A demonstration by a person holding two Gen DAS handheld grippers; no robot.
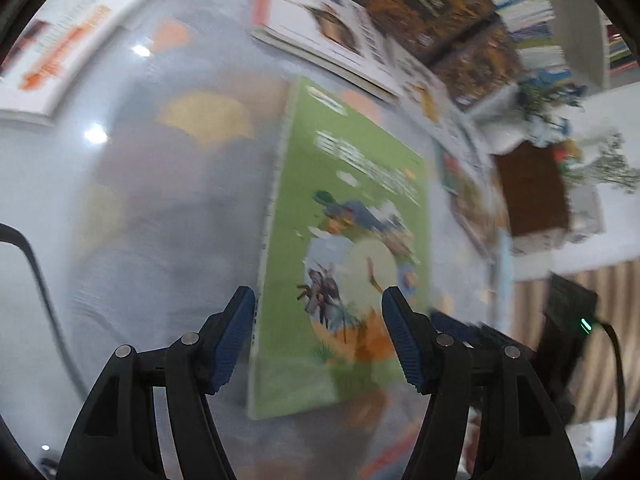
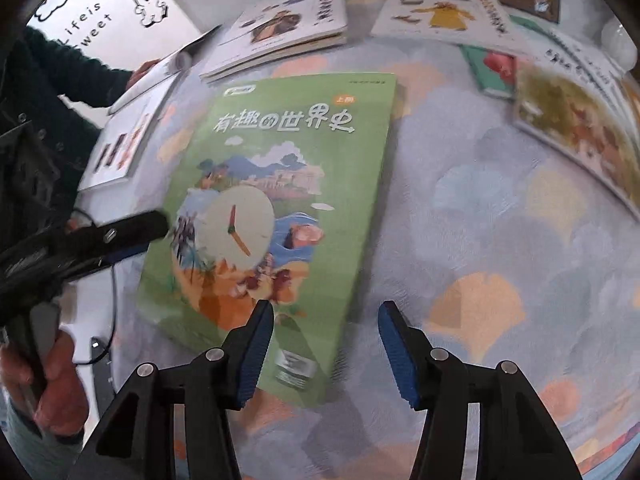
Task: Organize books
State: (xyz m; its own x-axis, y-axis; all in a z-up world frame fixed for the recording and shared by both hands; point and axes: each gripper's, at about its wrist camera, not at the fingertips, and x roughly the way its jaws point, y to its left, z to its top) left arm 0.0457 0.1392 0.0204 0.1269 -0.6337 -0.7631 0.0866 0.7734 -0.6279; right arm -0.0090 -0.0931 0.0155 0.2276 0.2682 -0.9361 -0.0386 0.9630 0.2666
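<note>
the bench (image 2: 500,208) carries the green book (image 2: 280,200) flat amid other books, long axis running away from both grippers. right gripper (image 2: 326,350) straddles its near corner, left gripper (image 1: 318,336) its lower edge; both jaws released, gripping nothing.

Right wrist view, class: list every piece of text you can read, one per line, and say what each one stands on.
"有趣の世界史" on the green book, as its white title.
"上册" on the same cover, in a small orange badge.
"Life is sweet" on the wall sticker, upper left.
Vertical titles on the two white books behind: too blurred to read.
Sticker label on the green cover's lower edge: too small to read.
</note>
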